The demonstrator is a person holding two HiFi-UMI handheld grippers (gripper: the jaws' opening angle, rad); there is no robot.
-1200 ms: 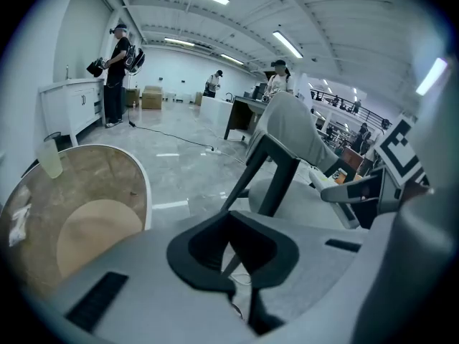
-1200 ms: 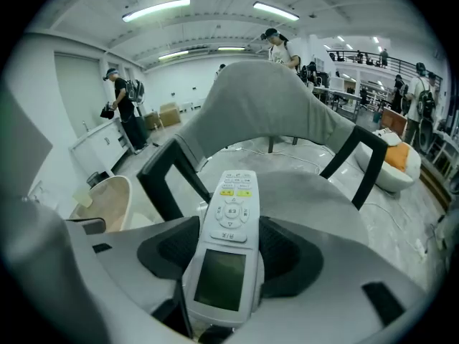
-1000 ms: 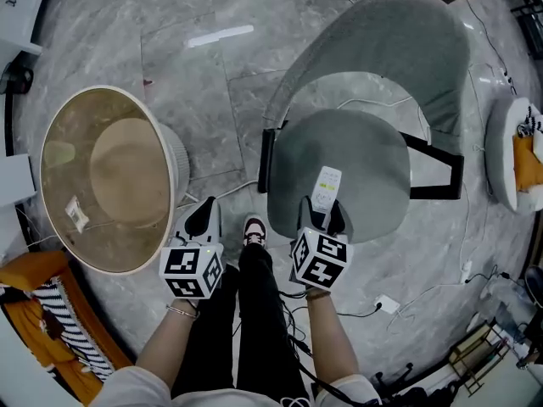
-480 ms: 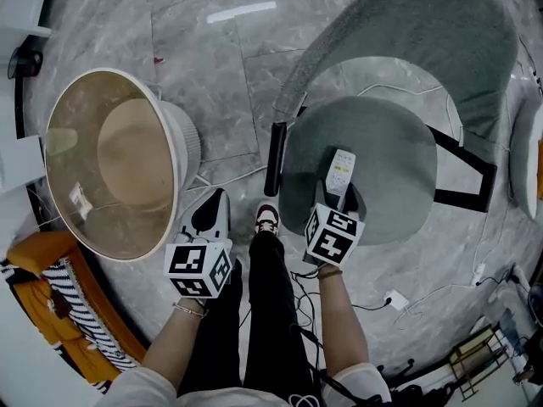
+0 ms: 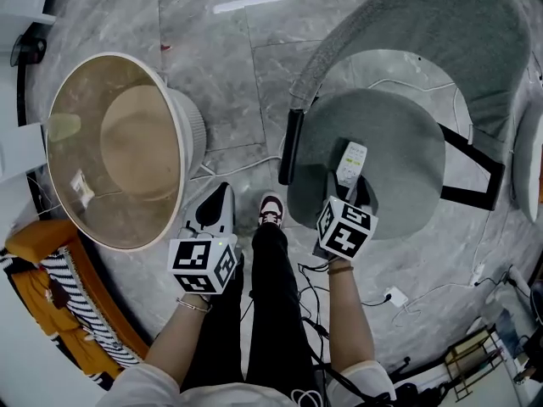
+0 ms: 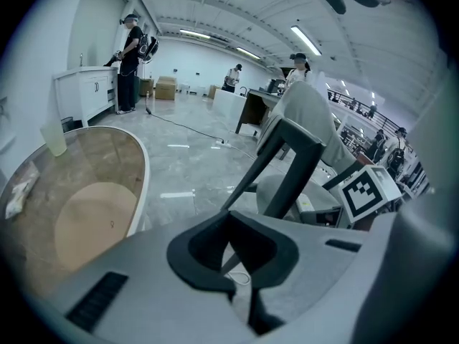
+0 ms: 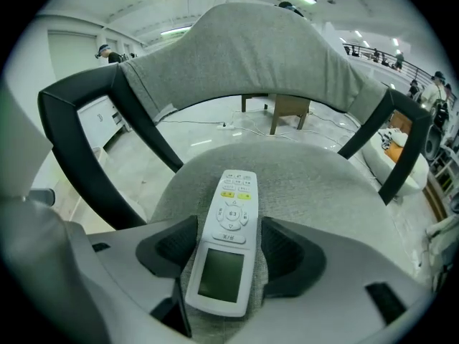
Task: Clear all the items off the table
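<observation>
A white remote [image 5: 352, 161] [image 7: 228, 242] with a small screen lies between the pads of my right gripper [image 5: 346, 185] [image 7: 229, 224], which is shut on it just above the grey chair seat [image 5: 407, 134] [image 7: 330, 185]. My left gripper [image 5: 215, 209] [image 6: 233, 260] is shut with nothing in it and hangs over the floor between the chair and the round glass-topped table [image 5: 165, 91] [image 6: 140, 167]. On that table stand a pale cup [image 5: 64, 127] [image 6: 54, 138] and a small packet [image 5: 80, 190] [image 6: 17, 192].
The person's legs and a shoe [image 5: 270, 213] are between the grippers. Cables [image 5: 399, 299] trail over the marble floor. An orange striped cushion [image 5: 47, 282] lies at the lower left. A white seat [image 5: 530, 155] is at the right edge. Several people stand far off in the hall.
The view has shifted, so the chair and table sit further right and up. Neither gripper has moved relative to the chair, and the remote stays between the right jaws.
</observation>
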